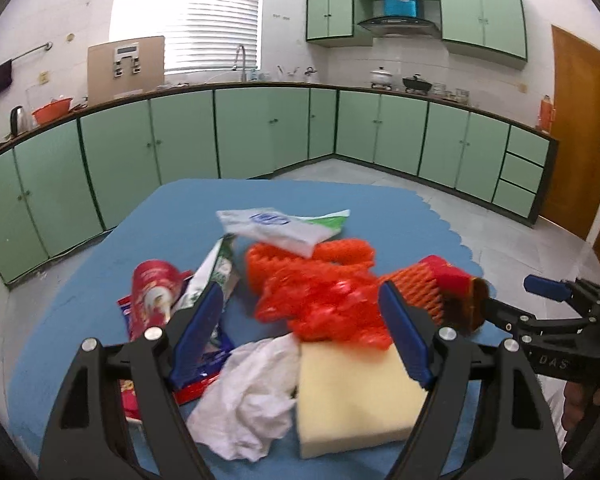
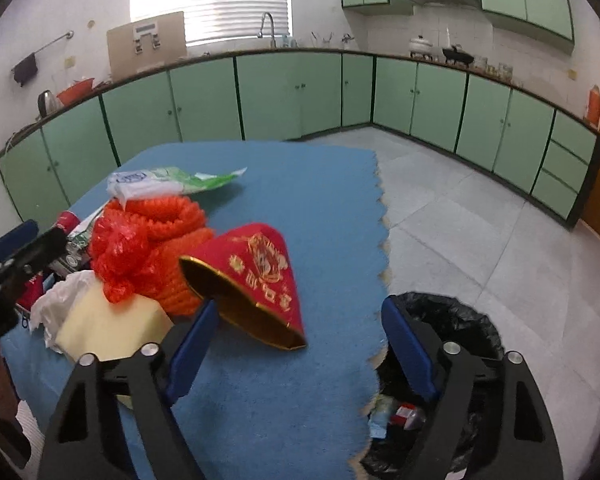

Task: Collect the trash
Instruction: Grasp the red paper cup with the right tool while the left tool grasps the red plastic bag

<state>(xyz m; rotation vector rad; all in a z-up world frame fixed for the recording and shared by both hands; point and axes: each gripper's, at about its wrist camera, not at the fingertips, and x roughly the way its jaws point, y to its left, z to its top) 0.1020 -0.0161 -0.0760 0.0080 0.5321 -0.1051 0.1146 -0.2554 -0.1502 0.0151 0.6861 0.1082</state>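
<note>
A pile of trash lies on the blue mat (image 1: pixel 100 280): an orange foam net (image 1: pixel 324 256), a crumpled red plastic bag (image 1: pixel 332 304), a white tissue (image 1: pixel 252 392), a cream foam block (image 1: pixel 352 396), a white and green wrapper (image 1: pixel 284 224), red snack packets (image 1: pixel 156 284). My left gripper (image 1: pixel 302 330) is open just above the pile, its fingers either side of the red bag. My right gripper (image 2: pixel 300 344) is open over the mat, its left finger (image 2: pixel 192 344) touching a red and gold paper box (image 2: pixel 256 276). A black-lined trash bin (image 2: pixel 460 328) stands below the mat's right edge.
Green kitchen cabinets (image 1: pixel 260 128) run along the far walls under a counter with a sink and pots. Grey tile floor (image 2: pixel 480 208) lies to the right of the mat. A wooden door (image 1: pixel 580 128) is at the far right.
</note>
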